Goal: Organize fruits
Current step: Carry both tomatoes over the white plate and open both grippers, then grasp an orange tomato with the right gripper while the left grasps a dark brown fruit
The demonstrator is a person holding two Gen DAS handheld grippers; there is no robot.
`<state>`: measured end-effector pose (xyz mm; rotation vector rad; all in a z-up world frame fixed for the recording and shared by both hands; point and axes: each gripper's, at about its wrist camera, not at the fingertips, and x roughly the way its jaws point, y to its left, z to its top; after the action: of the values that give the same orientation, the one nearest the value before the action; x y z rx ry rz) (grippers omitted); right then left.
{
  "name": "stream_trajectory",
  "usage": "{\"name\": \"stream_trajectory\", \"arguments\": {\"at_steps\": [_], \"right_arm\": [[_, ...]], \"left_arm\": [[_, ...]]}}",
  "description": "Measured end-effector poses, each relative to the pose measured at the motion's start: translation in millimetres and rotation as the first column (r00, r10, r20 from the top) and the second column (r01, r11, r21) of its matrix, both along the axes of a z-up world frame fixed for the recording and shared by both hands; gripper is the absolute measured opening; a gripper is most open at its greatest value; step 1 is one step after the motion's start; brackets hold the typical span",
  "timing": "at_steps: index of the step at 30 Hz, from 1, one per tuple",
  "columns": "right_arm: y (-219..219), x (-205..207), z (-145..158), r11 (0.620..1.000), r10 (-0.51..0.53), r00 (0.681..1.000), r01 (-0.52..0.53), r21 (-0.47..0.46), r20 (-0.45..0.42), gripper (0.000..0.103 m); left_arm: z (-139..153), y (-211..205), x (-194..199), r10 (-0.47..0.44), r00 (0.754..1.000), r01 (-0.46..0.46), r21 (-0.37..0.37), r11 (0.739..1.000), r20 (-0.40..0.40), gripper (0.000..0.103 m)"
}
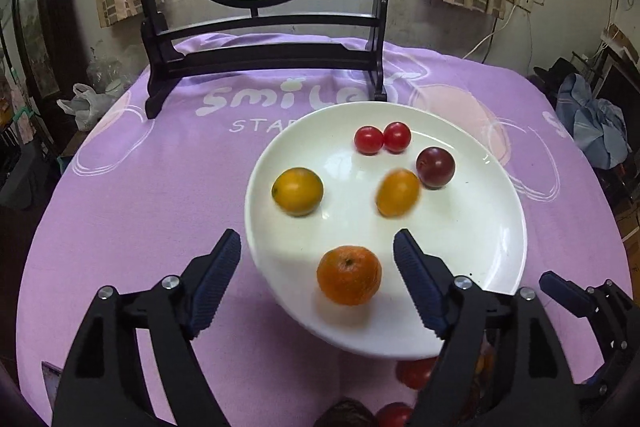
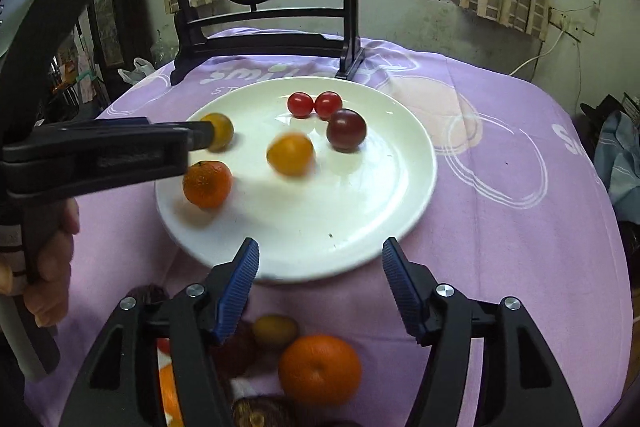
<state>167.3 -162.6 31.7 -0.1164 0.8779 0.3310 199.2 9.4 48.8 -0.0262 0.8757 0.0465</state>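
- Left wrist view: the left gripper point(image 1: 318, 263) hangs over the near rim of the white plate point(image 1: 480, 247), jaws wide apart, holding nothing. A mandarin point(image 1: 349, 275) lies on the plate between the fingertips, clear of both pads.
- On the plate also: a yellow fruit point(image 1: 297, 191) at the left, a blurred yellow one point(image 1: 397, 193) in the middle, a dark plum point(image 1: 435, 167) just beside it, and two red tomatoes point(image 1: 382, 138) touching each other at the far side.
- Right wrist view: the right gripper point(image 2: 320, 263) stands open and empty over the plate's near edge.
- More fruit lies on the purple cloth point(image 2: 500, 227) near that gripper, off the plate: an orange point(image 2: 319, 369) and a small yellow-green fruit point(image 2: 275, 330).
- A hand point(image 2: 52, 267) holds the left gripper's handle.
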Motion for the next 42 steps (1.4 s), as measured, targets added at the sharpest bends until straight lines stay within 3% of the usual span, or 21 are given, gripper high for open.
{"name": "stream_trajectory", "arguments": {"at_steps": [8, 13, 18, 25, 33, 35, 37, 42], "right_arm": [[-28.0, -61.0, 7.6, 0.998, 0.015, 1.000, -0.015, 0.068, -0.005, 0.071], [-32.3, -102.2, 5.3, 0.996, 0.062, 0.998, -0.060, 0.069, -0.018, 0.072], [-23.8, -132.0, -1.3, 0.993, 0.109, 0.994, -0.108, 0.050, -0.029, 0.072], [-9.3, -144.9, -11.5, 0.990, 0.139, 0.988, -0.137, 0.033, -0.065, 0.072], [18.3, -145.9, -31.1, 0.978, 0.179, 0.980, -0.186, -0.090, -0.083, 0.072], [21.1, -143.5, -35.6, 0.977, 0.180, 0.979, -0.190, -0.101, -0.096, 0.061], [22.3, -141.5, -36.2, 0.977, 0.195, 0.974, -0.203, -0.069, -0.112, 0.036], [21.3, -143.3, -35.1, 0.978, 0.192, 0.975, -0.200, -0.066, -0.107, 0.035]], "left_arm": [[-2.7, -3.1, -72.8, -0.040, 0.999, 0.039, -0.039, 0.998, -0.021, 0.091], [-15.7, -8.3, -113.6, -0.047, 0.998, 0.047, 0.004, 0.999, -0.033, 0.092], [-22.1, -5.7, -140.4, -0.050, 0.998, 0.049, -0.020, 0.999, -0.033, 0.094], [-24.1, 2.5, -145.9, -0.050, 0.998, 0.048, -0.046, 0.998, -0.039, 0.095], [-41.2, 17.1, -135.1, -0.037, 0.996, 0.029, -0.094, 0.995, -0.077, 0.095], [-43.7, 18.9, -134.1, -0.037, 0.996, 0.029, -0.094, 0.995, -0.082, 0.095], [-46.3, 19.7, -132.5, -0.042, 0.995, 0.033, -0.096, 0.995, -0.094, 0.095], [-49.4, 17.1, -131.1, -0.053, 0.993, 0.042, -0.100, 0.994, -0.107, 0.095]]}}
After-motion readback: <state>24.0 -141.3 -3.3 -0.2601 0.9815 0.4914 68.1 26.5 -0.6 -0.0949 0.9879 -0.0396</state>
